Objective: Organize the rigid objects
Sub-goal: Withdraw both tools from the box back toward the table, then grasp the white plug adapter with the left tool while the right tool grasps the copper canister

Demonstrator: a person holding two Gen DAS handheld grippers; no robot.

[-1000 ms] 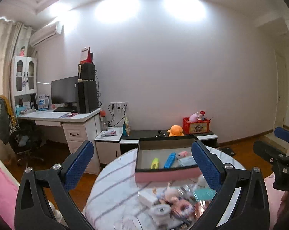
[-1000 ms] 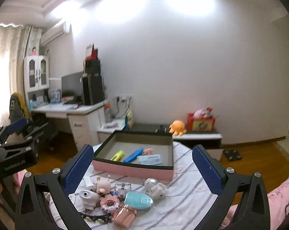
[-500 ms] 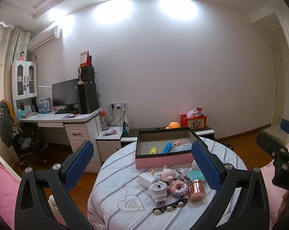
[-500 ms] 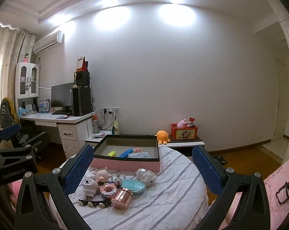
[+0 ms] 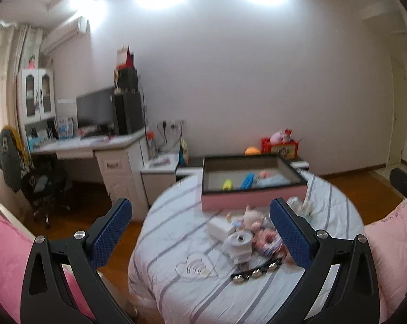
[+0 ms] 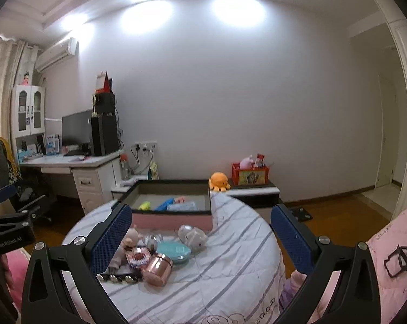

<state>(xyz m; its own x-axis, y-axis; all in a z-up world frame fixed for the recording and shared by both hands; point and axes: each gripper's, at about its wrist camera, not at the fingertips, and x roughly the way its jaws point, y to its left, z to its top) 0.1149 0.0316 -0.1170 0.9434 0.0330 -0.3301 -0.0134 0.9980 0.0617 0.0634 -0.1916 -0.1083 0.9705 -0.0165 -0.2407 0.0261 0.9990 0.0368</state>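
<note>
A pink box with a dark rim [image 5: 250, 201] [image 6: 173, 220] stands at the far side of a round table with a striped white cloth [image 5: 176, 256] [image 6: 230, 270]. It holds a yellow piece, a blue piece [image 5: 247, 181] and a pale pack. Before it lies a cluster of small objects: a copper cup [image 6: 157, 268], a teal dish [image 6: 173, 252], a white figure [image 5: 237, 244], a pig doll [image 5: 248, 218], a black studded clip [image 5: 254, 271]. My left gripper [image 5: 200, 229] and right gripper [image 6: 199, 235] are both open and empty, held back from the table.
A white desk with monitor and speakers [image 5: 95, 145] stands at the left with a chair [image 5: 33, 178]. A low cabinet [image 6: 254, 189] with an orange plush and red box is behind the table. Pink bedding [image 6: 389, 256] lies at the right.
Both grippers pulled back from the table half a second ago, and the views now have drifted closer again and tilted. Both stay open and empty.
</note>
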